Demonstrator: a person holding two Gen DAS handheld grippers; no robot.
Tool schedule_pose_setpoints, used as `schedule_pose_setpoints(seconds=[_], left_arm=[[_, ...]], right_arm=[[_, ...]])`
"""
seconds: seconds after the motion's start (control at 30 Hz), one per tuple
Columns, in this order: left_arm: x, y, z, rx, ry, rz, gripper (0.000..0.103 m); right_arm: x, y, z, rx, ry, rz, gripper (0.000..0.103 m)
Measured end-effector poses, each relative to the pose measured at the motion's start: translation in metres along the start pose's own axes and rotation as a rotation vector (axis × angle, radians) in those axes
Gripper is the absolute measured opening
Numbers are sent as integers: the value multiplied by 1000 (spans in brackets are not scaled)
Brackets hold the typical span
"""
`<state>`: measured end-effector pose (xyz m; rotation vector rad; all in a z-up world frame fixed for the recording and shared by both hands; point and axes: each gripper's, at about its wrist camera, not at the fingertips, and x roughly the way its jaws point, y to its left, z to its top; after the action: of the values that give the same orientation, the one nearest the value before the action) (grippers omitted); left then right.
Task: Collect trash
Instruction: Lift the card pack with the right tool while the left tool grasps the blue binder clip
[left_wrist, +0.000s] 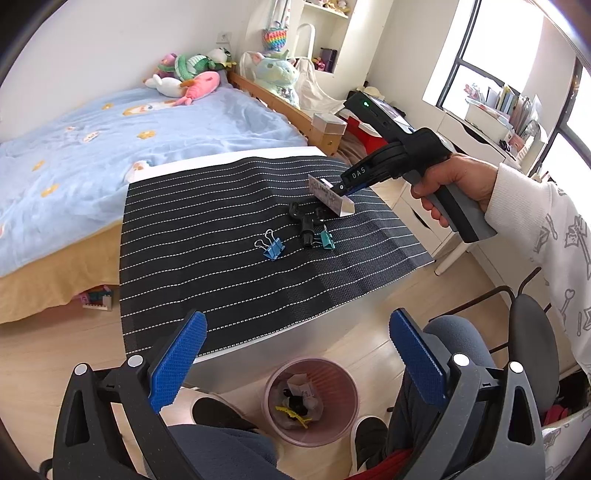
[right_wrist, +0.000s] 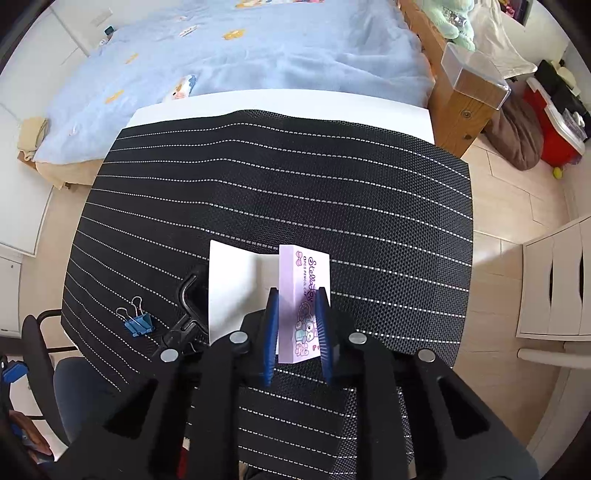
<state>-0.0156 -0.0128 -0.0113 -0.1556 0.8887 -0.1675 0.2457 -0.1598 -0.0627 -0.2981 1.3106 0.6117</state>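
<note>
A folded card package (right_wrist: 306, 269), purple printed on one face and white on the other, stands like a tent on the black striped mat (right_wrist: 258, 184). My right gripper (right_wrist: 297, 295) points down on it, its blue pads pressed against both sides of the purple flap. In the left wrist view the same package (left_wrist: 328, 194) sits at the tip of the right gripper (left_wrist: 341, 188), which a hand (left_wrist: 458, 177) holds. My left gripper (left_wrist: 298, 318) stands open and empty near the table's front edge, above a pink trash bin (left_wrist: 340, 380) that holds several scraps.
On the mat lie a blue binder clip (left_wrist: 271, 248), a teal binder clip (left_wrist: 327, 240) and a black plastic piece (left_wrist: 304, 221) beside the package. A bed (left_wrist: 110, 147) with plush toys is behind the table. A chair (left_wrist: 532, 332) stands at the right, white drawers beyond it.
</note>
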Motion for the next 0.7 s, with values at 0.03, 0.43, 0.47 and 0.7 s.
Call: schedule_pose_setpoints(seconds=[0.03,0.43,0.47,0.7], left_arm=[[0,0,1,2,0,0,95],[4,-6,15,47,2,4,95],[5,-6,18,53,3,5,95],[14,-5,37,88,14,12,95]], right_arm=[[-2,0,0,-2,-8,-4,14],[-28,-7,-5,1,-63,-4,1],[-30,-7,-5,1,-68,1,1],[-45,-5,-12,1,-94,46,1]])
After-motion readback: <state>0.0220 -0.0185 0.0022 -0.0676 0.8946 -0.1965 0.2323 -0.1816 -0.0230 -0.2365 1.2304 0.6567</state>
